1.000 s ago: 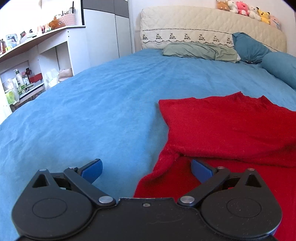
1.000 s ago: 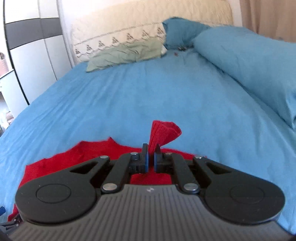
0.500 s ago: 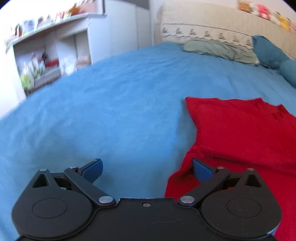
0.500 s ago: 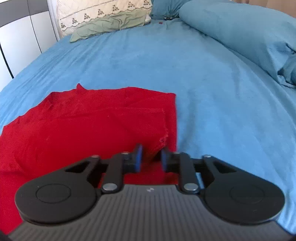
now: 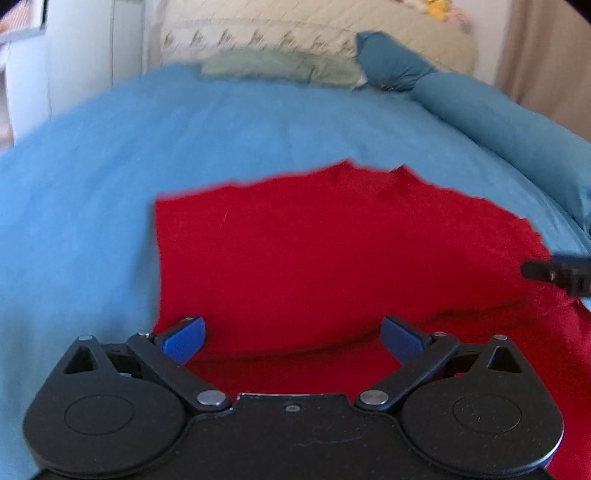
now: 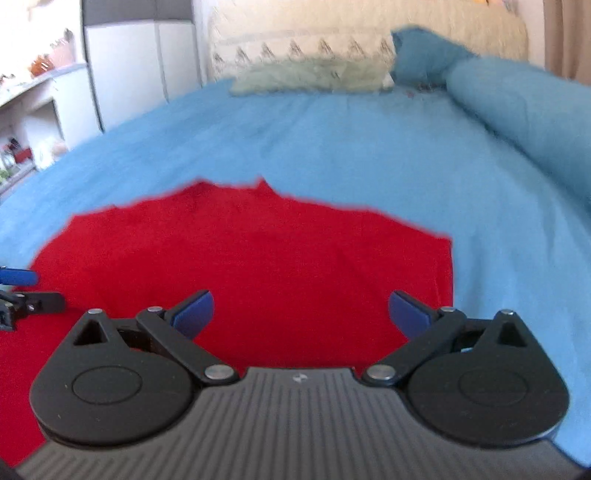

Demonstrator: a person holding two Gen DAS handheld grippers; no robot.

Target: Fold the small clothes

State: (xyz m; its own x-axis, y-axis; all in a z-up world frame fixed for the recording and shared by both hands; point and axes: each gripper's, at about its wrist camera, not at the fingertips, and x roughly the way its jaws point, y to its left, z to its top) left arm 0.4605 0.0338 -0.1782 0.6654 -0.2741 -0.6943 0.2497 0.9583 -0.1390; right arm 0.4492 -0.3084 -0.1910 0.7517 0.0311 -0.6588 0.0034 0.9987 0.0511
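Observation:
A red garment lies on the blue bedsheet, with one layer folded over another along a soft crease near me. My left gripper hovers open over the garment's near left part, nothing between its blue pads. In the right wrist view the same red garment spreads flat, its right edge straight. My right gripper is above its near right part; its jaws are opening wide and grip nothing. Each gripper shows at the edge of the other's view: the right gripper, the left gripper.
A rolled blue duvet runs along the bed's right side. A green pillow and a dark blue pillow lie against the cream headboard. A white wardrobe and shelves stand to the left.
My right gripper held a raised corner of the red garment, lowered it onto the garment and opened, letting go. The left wrist view swung right, so the garment now fills its middle.

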